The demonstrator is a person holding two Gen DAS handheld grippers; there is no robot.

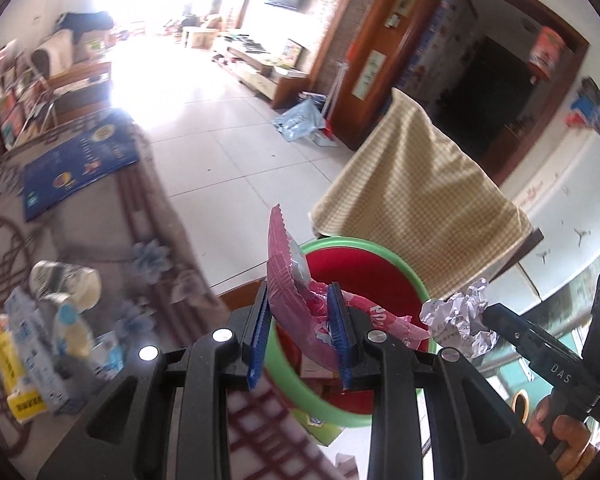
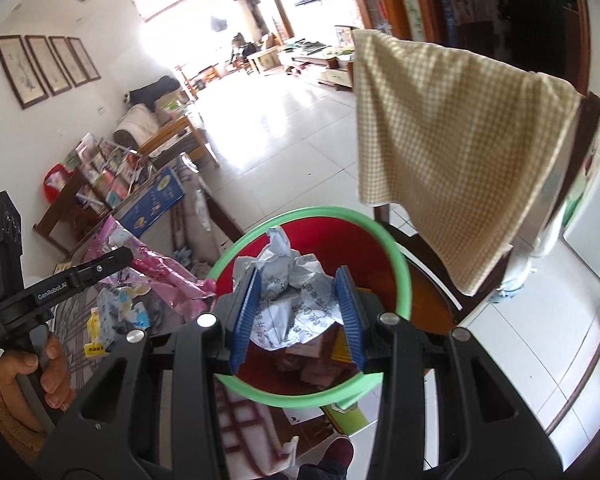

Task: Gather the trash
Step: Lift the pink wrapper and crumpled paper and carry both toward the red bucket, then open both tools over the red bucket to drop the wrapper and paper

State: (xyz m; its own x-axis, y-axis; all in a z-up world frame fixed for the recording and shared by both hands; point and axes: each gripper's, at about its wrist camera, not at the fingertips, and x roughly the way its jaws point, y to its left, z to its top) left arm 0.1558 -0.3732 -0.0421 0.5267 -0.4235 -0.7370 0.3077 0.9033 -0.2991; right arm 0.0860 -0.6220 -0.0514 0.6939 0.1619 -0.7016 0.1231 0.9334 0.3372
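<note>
While the left claw (image 1: 300, 334) clamps a pink wrapper (image 1: 286, 276) and the right claw (image 2: 296, 316) clamps crumpled paper (image 2: 288, 292) over the green-rimmed bin (image 2: 400, 256), neither is dropped yet; cartons (image 1: 28, 344) remain on the tabletop (image 1: 112, 240).

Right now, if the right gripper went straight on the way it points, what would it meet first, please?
Probably the red bin with the green rim: the right gripper, shut on crumpled printed paper, points into its opening, though depth is unclear.

Glossy pink foil wrapper (image 1: 286, 276); crumpled matt printed paper (image 2: 290, 300); smooth plastic bin (image 2: 396, 258); checked cloth (image 2: 452, 136).
</note>
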